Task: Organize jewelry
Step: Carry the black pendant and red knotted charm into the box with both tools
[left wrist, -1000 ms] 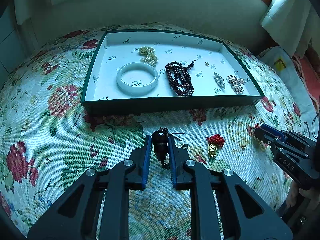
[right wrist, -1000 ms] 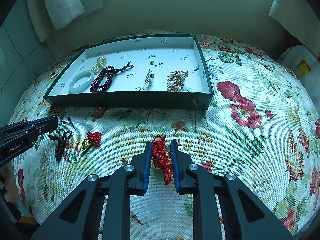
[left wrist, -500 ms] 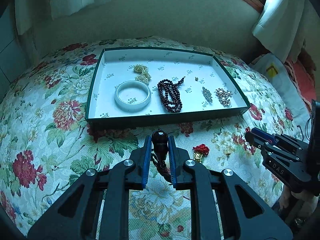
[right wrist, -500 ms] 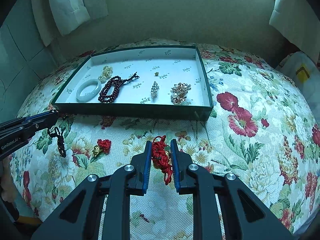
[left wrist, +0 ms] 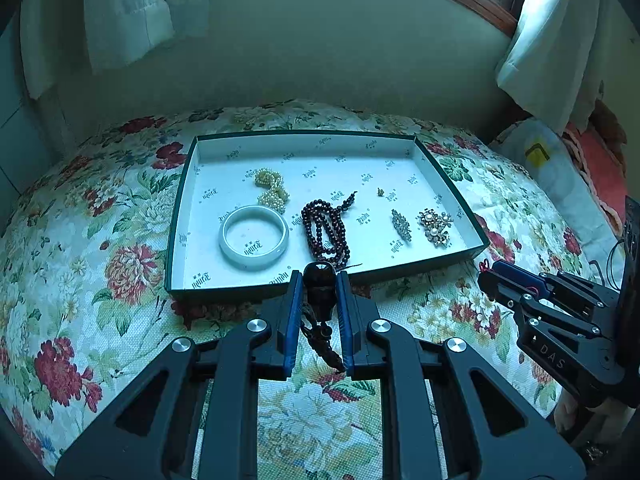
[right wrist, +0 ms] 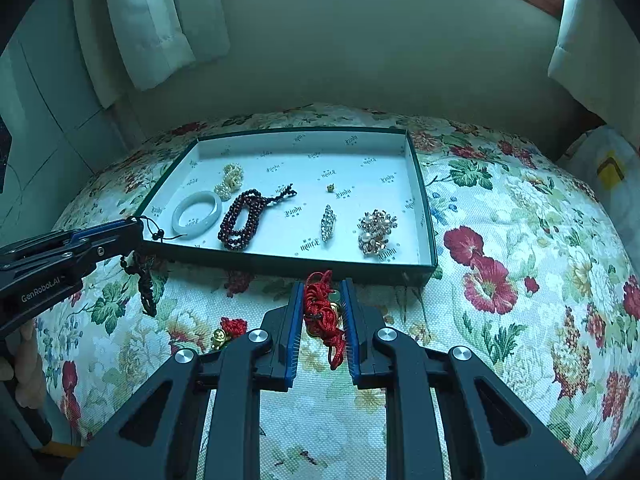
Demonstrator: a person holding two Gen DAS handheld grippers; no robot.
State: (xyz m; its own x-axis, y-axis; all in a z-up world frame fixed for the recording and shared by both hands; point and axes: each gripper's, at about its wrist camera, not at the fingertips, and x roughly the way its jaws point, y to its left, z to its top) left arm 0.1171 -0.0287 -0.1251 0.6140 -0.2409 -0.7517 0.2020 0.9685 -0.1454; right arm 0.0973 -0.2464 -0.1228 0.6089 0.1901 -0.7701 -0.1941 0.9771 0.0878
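Over the floral cloth, left gripper clamps a dark pendant, right gripper clamps a red knot charm, both just short of the tray, another charm lying between.

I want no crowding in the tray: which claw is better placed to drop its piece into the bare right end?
Right, probably. The right claw with its red knotted charm sits nearer the tray's right end; the left claw faces the bangle.
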